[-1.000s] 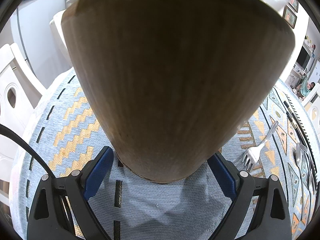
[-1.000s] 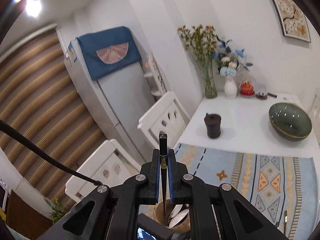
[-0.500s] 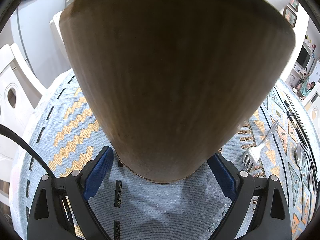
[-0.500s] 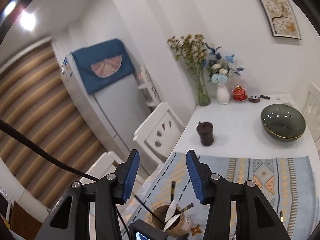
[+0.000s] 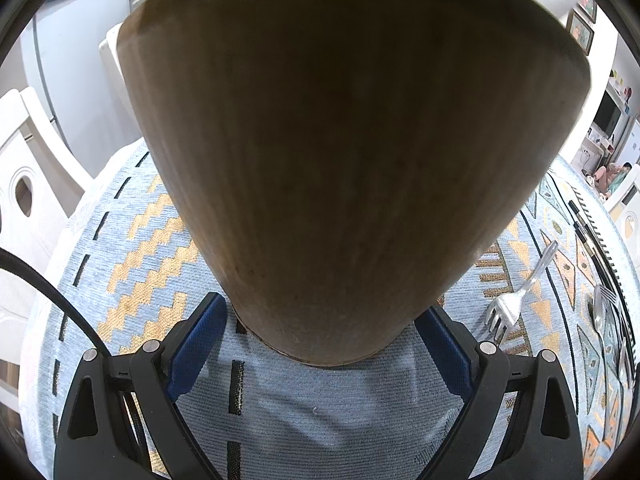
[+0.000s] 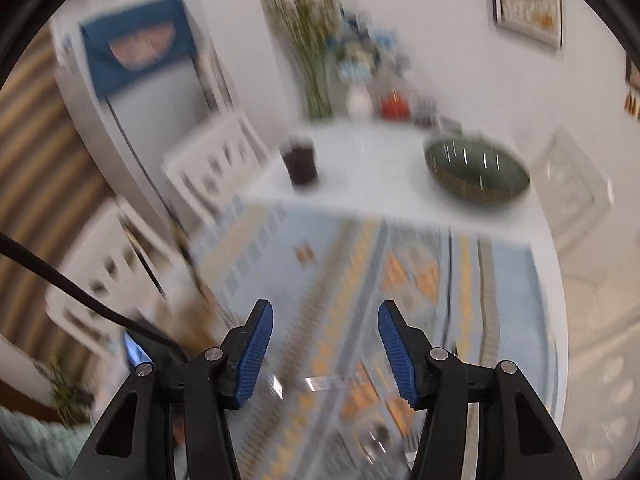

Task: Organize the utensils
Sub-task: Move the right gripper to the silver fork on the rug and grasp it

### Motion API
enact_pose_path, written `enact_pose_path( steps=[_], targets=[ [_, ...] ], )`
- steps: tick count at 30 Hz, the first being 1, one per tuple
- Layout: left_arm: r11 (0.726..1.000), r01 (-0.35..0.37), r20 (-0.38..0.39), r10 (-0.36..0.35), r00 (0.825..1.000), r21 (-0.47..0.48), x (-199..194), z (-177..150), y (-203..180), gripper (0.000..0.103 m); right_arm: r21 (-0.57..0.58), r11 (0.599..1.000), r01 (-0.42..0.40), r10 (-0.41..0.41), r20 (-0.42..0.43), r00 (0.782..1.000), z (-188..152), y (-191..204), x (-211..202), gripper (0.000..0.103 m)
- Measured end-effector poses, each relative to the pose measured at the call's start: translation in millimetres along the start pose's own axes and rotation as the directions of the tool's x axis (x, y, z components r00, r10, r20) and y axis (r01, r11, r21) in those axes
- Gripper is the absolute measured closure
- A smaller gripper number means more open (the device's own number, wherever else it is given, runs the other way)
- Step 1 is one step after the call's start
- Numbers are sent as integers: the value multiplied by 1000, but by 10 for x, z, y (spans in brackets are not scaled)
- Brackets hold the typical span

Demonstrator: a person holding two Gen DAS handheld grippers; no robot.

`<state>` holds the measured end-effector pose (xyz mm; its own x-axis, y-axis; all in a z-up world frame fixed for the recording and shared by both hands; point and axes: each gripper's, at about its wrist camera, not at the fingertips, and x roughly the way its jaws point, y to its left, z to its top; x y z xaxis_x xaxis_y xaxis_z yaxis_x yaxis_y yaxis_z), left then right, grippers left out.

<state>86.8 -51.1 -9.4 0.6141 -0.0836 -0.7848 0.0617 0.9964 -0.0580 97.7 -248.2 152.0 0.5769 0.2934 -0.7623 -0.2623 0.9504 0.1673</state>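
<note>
Only the left wrist view shows the wooden utensil holder (image 5: 332,152), a tall brown cup standing on the blue-and-orange patterned mat (image 5: 132,248), its base clasped between the blue pads of the left gripper (image 5: 324,344); a silver fork (image 5: 516,300) lies on the mat just to its right. The right wrist view, badly blurred, takes in the white table (image 6: 360,168), a dark lidded cup (image 6: 300,160), a green bowl (image 6: 476,170) and flowers (image 6: 316,48). The right gripper (image 6: 326,354) has just been opening and stands wide, nothing between its fingers.

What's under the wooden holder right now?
The holder stands on the blue patterned cloth, its base between the left gripper's pads. Its inside is hidden; the rim is above the frame.
</note>
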Motion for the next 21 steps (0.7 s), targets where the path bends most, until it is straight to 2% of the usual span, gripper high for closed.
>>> enact_pose_path(
  steps=[2,6,12,14,15,17,21],
  targets=[
    [1000,-1,-1,1,1000,1,4,-2,-3,8,-11,1000,15,-16,-78,997,-178,-96,248,51],
    [1000,-5,-3,5,1000,4,36,-3,-23,8,-74,997,-13,-4,-217,976,-466,-136,776,66],
    [1000,-6,-5,6,1000,6,48,7,-35,8,-192,972,-135,52,-387,921,-620,22,1452,67],
    [1000,-3,-7,4,1000,8,51,8,-43,8,-230,955,-189,67,-452,890,-622,99,1636,67],
    [1000,-4,-7,4,1000,8,54,9,-45,8,-243,947,-210,73,-474,877,-622,122,1704,67],
    [1000,-4,-7,4,1000,8,56,10,-47,8,-276,931,-238,76,-492,867,-625,180,1806,67],
    [1000,-3,-7,3,1000,8,54,9,-45,8,-287,928,-235,73,-480,874,-630,204,1932,67]
  ],
)
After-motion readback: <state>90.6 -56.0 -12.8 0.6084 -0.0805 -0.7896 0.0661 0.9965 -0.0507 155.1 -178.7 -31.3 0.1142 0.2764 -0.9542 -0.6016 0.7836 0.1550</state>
